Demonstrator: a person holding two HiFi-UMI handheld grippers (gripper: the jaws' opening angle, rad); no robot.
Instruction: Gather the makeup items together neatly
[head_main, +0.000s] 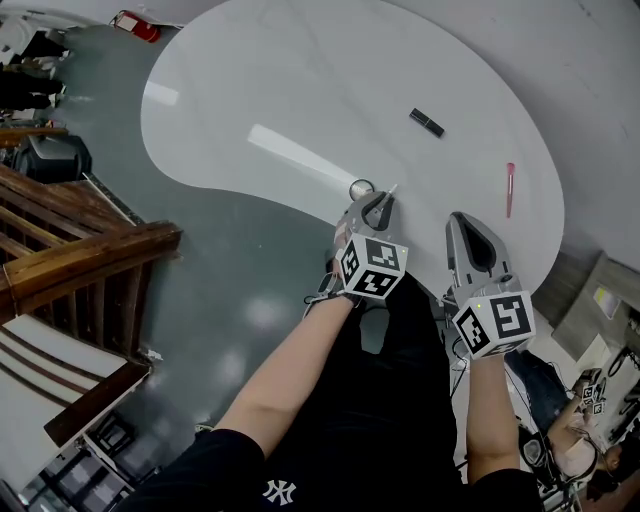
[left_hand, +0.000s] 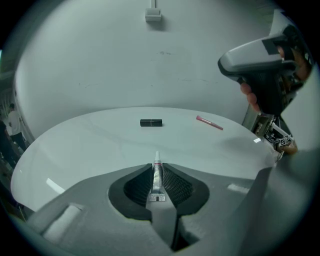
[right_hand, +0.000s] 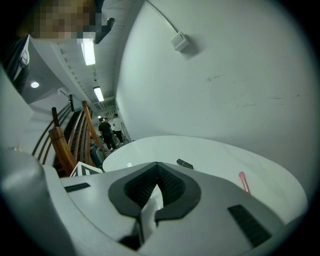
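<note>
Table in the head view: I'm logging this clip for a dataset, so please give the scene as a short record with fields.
surface: white rounded table
left gripper: fingers shut on a small clear tube, its white tip pointing out over the table
right gripper: fingers shut, nothing between them
loose items: black case and pink stick, lying apart from each other on the table
near edge: small round item beside the left gripper, too small to identify
gathered: not yet
</note>
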